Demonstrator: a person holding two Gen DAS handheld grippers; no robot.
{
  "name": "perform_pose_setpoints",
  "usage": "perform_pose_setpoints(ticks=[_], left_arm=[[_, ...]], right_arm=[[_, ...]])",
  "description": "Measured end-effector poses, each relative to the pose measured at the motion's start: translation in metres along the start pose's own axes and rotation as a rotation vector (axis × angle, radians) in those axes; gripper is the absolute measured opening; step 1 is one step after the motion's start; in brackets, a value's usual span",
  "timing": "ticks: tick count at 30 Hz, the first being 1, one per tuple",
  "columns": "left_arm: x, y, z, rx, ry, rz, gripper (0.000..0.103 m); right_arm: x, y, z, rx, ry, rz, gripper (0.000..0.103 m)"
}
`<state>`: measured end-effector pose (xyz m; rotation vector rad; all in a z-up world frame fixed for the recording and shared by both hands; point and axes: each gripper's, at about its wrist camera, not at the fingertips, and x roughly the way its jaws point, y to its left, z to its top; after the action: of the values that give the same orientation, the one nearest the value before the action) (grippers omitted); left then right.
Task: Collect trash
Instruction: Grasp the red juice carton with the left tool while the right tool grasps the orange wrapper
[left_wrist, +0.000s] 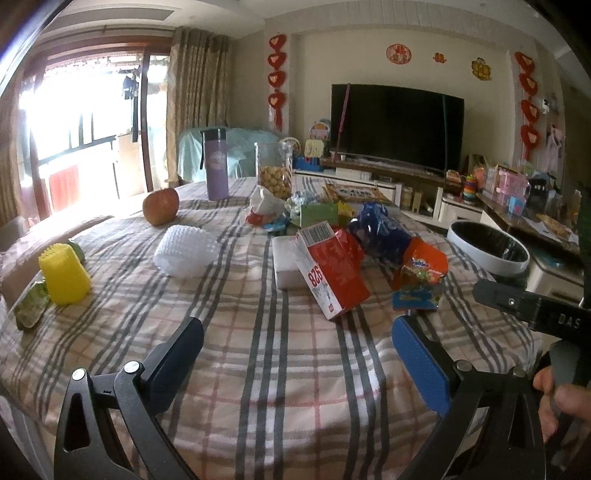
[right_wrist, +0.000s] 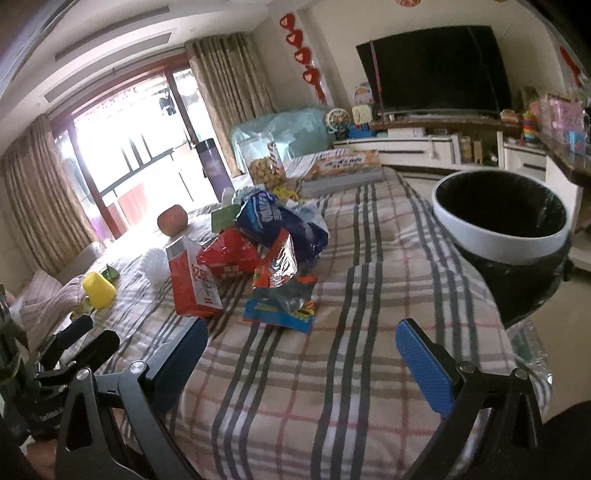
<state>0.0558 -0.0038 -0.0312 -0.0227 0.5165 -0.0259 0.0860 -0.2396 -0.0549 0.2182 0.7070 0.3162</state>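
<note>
A pile of trash lies mid-table: a red carton, a blue wrapper, an orange snack bag and a blue-yellow packet. A white-rimmed bin with a black liner stands off the table's right edge. My left gripper is open and empty, low over the cloth short of the carton. My right gripper is open and empty, just short of the packet.
On the plaid tablecloth are a white foam net, a yellow cup, an apple, a purple bottle, a cookie jar, a green tissue box and green wrappers.
</note>
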Motion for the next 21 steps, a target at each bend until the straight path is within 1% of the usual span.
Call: perform_pose_setpoints(ticks=[3,10,15,18,20,21], left_arm=[[0.013,0.002,0.004,-0.004,0.013,-0.005,0.102],[0.039,0.001,0.014,-0.005,0.036,-0.011,0.102],[0.058,-0.005,0.018,-0.005,0.072,-0.016,0.102],[0.069,-0.009,0.021,-0.004,0.097,-0.017,0.102],[0.077,-0.012,0.026,-0.005,0.110,-0.016,0.102],[0.081,-0.013,0.028,-0.005,0.115,-0.013,0.102]], right_arm=[[0.013,-0.002,0.005,-0.002,0.018,0.006,0.098],[0.045,-0.011,0.015,-0.003,0.079,0.031,0.086],[0.063,-0.013,0.019,-0.001,0.120,0.061,0.085],[0.073,-0.021,0.021,0.028,0.155,0.073,0.085],[0.073,-0.023,0.025,0.030,0.158,0.075,0.082],[0.074,-0.024,0.026,0.028,0.159,0.074,0.075]])
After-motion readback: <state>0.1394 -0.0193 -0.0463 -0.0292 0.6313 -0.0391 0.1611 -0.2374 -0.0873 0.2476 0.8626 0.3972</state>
